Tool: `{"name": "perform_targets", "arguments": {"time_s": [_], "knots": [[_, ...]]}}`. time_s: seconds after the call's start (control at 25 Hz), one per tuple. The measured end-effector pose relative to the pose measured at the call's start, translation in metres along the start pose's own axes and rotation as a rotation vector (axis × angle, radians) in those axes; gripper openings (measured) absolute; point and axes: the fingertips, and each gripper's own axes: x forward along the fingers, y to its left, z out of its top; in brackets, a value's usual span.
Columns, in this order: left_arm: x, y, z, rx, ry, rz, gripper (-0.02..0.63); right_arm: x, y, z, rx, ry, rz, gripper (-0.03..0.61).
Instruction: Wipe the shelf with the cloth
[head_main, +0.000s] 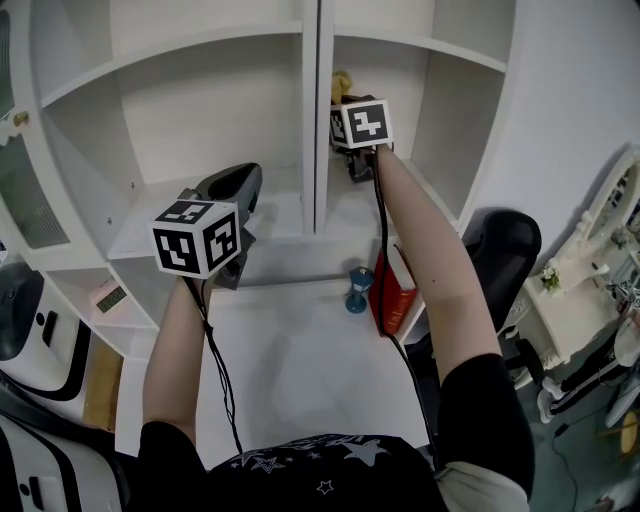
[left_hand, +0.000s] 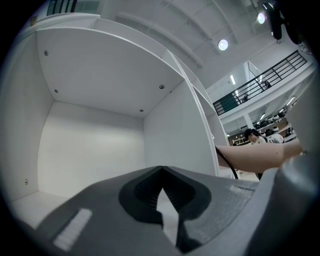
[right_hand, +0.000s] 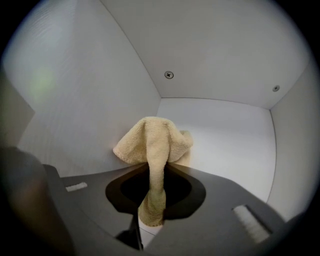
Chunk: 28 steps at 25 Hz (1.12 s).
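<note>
A white shelf unit (head_main: 310, 120) stands in front of me. My right gripper (head_main: 345, 105) reaches deep into the right compartment, shut on a yellow terry cloth (head_main: 341, 86). In the right gripper view the cloth (right_hand: 152, 142) hangs pinched between the jaws of that gripper (right_hand: 152, 167) and bunches against the compartment's left wall near the back corner. My left gripper (head_main: 240, 187) hovers at the front of the left compartment. In its own view the left gripper (left_hand: 161, 171) is shut with nothing in it, facing the bare back wall.
On the floor below the shelf stand a blue dumbbell-shaped thing (head_main: 358, 290) and a red item (head_main: 390, 295). A black chair (head_main: 505, 240) is to the right, a white dresser (head_main: 590, 260) beyond it. A pink device (head_main: 108, 297) lies on a lower left shelf.
</note>
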Motion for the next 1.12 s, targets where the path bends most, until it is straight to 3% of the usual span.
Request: {"name": "perform_targets", "arguments": {"time_s": [0.44,0.92,1.12], "knots": [[0.005,-0.019,-0.008,-0.013,0.026,-0.035,0.003,-0.036,-0.049,-0.002,0.003,0.014,-0.132,0.083],[0.020,-0.039,-0.010,-0.023,0.029,-0.071,0.003,-0.063,-0.123,-0.059,0.060,0.196,-0.383,0.083],[0.018,-0.041,-0.011,-0.017,0.030,-0.080,0.002,-0.058,-0.127,-0.080,0.089,0.276,-0.406,0.083]]}}
